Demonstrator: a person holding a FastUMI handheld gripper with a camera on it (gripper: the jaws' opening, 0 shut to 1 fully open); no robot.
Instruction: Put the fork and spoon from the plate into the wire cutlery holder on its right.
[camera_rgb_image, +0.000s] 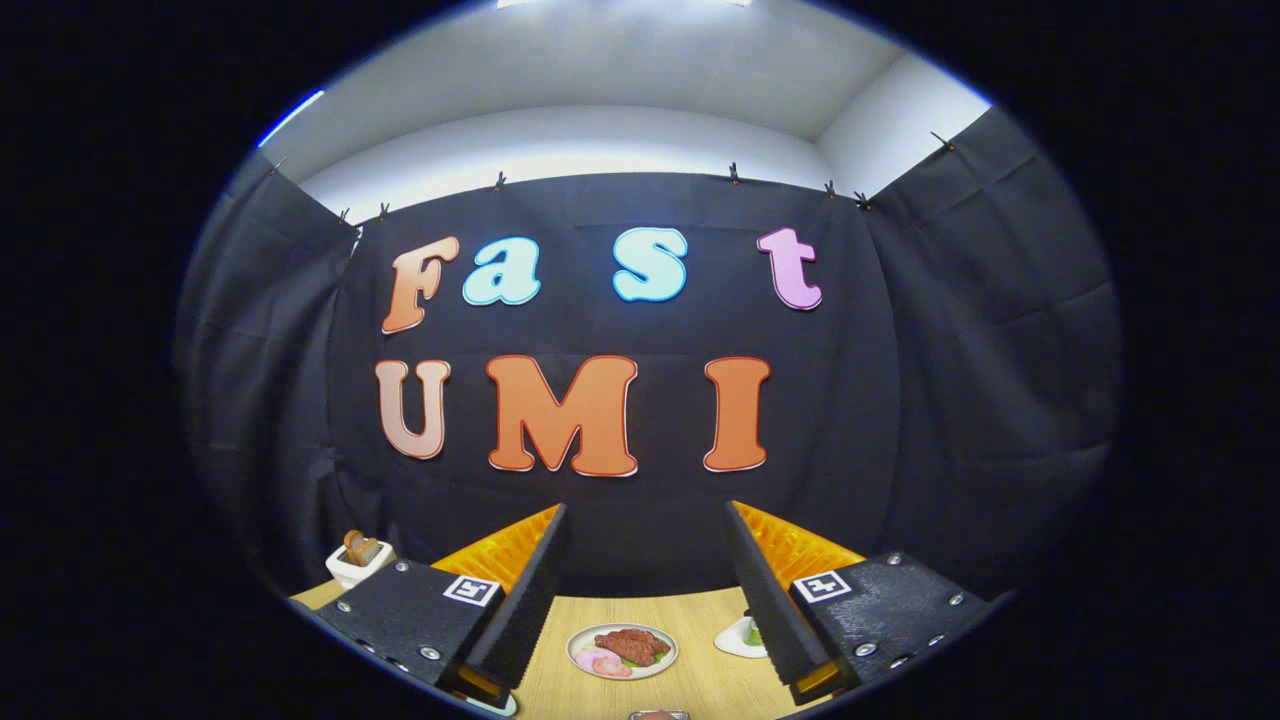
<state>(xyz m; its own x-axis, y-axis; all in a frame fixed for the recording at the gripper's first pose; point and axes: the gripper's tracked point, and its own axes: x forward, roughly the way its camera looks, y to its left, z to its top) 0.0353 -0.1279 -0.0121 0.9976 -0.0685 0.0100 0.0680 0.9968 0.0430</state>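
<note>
2 black fingers of the gripper stick up from the bottom of the gripper view. They are wide apart and hold nothing. Each finger has a bumpy orange side and a small square marker on its base.

Between the fingers lies a light wood table. On the table, in the gap between the fingers, sits 1 round plate. It has brown food and some pink and green food on it. I cannot tell if a fork or spoon is on this plate.

Just beside the right finger, partly hidden by it, is a small white dish with a bit of green at its edge. The finger covers most of it, so I cannot tell what is in it.

At the very bottom, near the table's front edge, a small bit of another thing peeks in. It is too cut off to tell what it is.

Off to the left, past the left finger, stands a white cup with something brown poking out of the top. It sits at the far left corner of the table.

Behind the table hangs a black cloth wall. Above the cloth the wall is white, with a bright light at the top.

I cannot pick out the wire holder here.
</note>
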